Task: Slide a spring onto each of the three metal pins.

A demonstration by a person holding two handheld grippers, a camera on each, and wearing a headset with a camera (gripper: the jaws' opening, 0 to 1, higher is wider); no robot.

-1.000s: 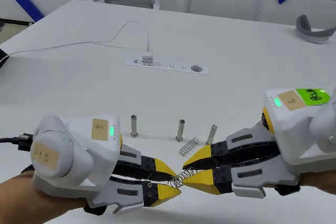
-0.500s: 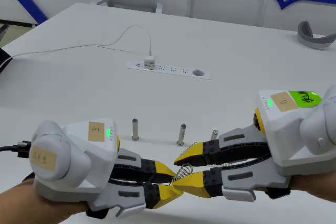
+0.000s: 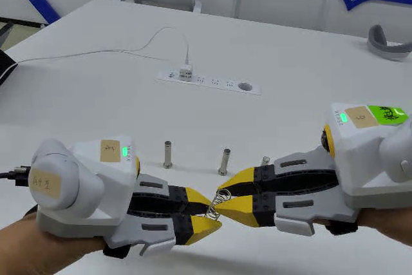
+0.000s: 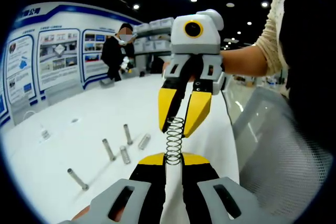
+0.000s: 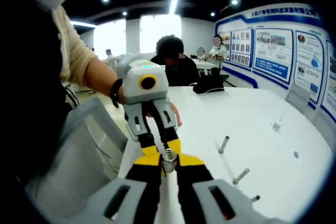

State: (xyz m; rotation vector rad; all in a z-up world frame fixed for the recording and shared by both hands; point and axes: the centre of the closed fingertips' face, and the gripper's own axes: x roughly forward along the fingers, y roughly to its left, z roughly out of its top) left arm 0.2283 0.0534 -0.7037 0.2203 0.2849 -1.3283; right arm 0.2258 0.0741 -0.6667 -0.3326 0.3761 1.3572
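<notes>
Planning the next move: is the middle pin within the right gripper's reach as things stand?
Probably yes. The middle pin stands upright on bare table just beyond the right gripper, with nothing between. But the left gripper also grips the spring, so it would likely have to let go first.

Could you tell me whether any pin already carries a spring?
No, in the left gripper view all three pins stand bare, with two springs lying beside them.

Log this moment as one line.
left gripper: shut on small coiled steel spring | right gripper: shut on same spring | three upright metal pins: bare
</notes>
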